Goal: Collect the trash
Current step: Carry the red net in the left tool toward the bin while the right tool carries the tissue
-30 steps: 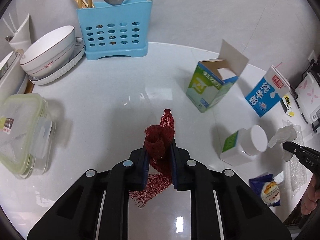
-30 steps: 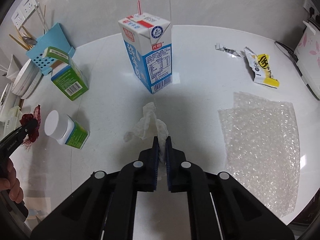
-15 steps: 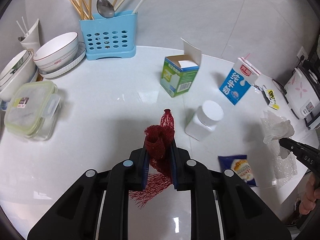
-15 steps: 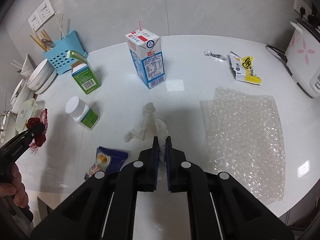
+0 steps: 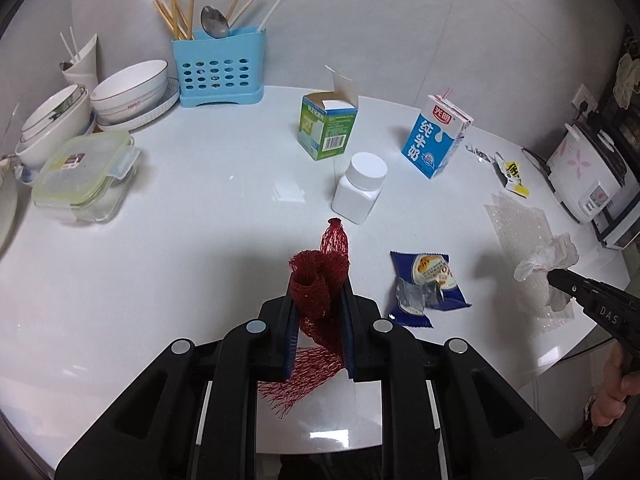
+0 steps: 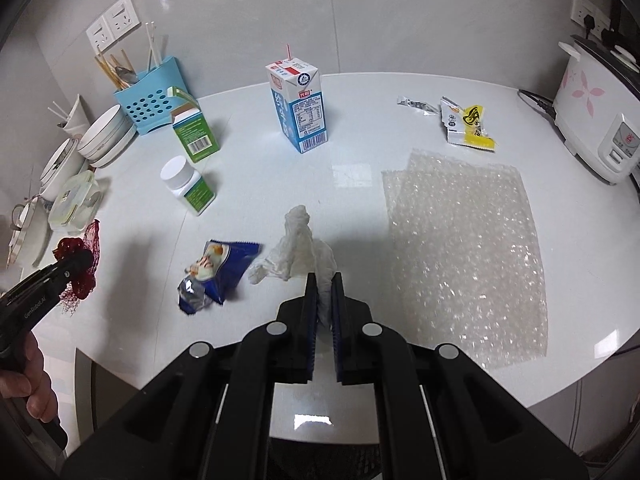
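At the right edge of the left wrist view the rice cooker is cut off, and only part of a hand shows at lower right. In the right wrist view the stacked bowls at the left edge are partly cropped. The print on the yellow wrapper is too small to read.

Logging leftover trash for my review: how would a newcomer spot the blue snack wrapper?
Start at the upright blue milk carton on the white table. Come toward the near edge, past the white pill bottle. The blue snack wrapper lies there flat and crumpled, the only blue piece not standing.
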The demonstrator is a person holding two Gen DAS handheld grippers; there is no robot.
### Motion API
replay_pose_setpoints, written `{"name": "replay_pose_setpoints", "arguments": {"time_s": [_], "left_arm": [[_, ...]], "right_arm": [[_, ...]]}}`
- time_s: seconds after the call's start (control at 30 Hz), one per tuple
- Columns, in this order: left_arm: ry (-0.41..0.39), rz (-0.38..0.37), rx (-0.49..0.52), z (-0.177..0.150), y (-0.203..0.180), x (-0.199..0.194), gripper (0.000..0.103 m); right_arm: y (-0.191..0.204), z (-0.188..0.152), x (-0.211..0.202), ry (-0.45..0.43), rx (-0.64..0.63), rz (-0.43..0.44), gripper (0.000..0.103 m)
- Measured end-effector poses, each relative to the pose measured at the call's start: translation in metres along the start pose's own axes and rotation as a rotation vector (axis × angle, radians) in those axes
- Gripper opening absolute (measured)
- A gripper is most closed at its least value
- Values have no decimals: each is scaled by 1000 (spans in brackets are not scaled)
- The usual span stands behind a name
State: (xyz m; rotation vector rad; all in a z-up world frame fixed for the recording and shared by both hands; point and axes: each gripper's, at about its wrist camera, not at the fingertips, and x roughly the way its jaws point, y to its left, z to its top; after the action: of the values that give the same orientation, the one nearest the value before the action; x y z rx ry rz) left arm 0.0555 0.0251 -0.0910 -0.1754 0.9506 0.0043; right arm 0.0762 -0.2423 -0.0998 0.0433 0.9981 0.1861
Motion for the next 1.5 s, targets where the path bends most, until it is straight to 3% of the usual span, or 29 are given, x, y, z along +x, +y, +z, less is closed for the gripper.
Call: {"name": "replay_pose_setpoints", "arguments": {"time_s": [1.03,1.5], "left_arm": [[33,-51,71,-132,-84,-53,17],[59,-101,116,-208,-116,-37,17]], "right_arm": [[-37,-125,-62,1,-39,40,6],[-65,-194,-47,81,-20,58,6]]}}
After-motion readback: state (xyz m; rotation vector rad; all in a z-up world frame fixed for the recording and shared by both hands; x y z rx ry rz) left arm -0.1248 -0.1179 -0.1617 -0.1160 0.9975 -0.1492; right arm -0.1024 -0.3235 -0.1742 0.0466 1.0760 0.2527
